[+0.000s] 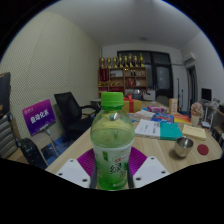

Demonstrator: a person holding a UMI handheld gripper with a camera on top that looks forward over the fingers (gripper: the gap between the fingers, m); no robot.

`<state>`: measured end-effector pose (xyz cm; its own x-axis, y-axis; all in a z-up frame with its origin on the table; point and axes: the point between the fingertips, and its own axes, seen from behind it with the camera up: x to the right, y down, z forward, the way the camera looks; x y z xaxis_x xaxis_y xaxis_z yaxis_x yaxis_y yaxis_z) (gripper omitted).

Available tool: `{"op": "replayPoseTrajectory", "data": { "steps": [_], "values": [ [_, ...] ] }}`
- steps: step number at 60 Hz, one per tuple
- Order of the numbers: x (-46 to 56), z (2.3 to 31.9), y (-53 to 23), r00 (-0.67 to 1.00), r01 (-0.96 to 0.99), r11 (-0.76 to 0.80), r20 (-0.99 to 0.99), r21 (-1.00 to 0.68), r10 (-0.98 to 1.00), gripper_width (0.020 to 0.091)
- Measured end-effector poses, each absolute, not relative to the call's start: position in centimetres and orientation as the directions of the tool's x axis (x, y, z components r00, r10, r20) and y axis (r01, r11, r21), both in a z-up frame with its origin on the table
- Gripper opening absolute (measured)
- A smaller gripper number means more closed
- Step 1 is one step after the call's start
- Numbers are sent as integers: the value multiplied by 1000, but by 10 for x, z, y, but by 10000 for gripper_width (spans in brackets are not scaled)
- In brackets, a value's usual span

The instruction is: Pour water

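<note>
1 green-tinted plastic bottle (111,140) stands upright between the 2 fingers of the gripper (112,170), its green cap at 12 o'clock and its label facing the camera. The purple pads (87,163) sit close against both sides of the bottle, and the fingers look closed on it, though the exact contact is hidden by the bottle's own body. How much liquid is inside is hard to judge through the tinted plastic and label.

Beyond the bottle, at about 2 o'clock, a small metal cup (183,147) stands on the wooden table (160,150), well apart from the fingers; what it holds cannot be made out. Just past it at 3 o'clock lies a small red round thing (203,149), too small to identify. Papers and a teal folder (171,130) lie farther back at 1 o'clock among clutter that is too small to sort out. At 10 o'clock a black office chair (70,107) and a purple sign (40,115) stand beside the table; the sign's lettering is unreadable. Shelves with bottles (122,66) line the far wall.
</note>
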<state>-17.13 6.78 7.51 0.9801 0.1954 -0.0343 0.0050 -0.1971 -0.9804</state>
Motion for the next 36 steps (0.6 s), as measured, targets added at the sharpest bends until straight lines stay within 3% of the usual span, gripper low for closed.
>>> {"op": "replayPoseTrajectory", "data": {
  "steps": [9, 18, 22, 27, 32, 36],
  "values": [
    [-168, 104, 78, 964, -128, -230, -175, -965, 199, 371],
    [-133, 160, 106, 772, -564, -282, -617, -776, 152, 370],
    [-126, 176, 110, 559, -767, -324, -824, -554, 87, 372],
    [-91, 180, 123, 169, -916, -361, -985, -174, 44, 371],
    [-75, 183, 128, -221, -914, -341, -975, 219, -35, 371],
    [-58, 176, 124, -426, -849, -318, -903, 422, -62, 371]
  ]
}}
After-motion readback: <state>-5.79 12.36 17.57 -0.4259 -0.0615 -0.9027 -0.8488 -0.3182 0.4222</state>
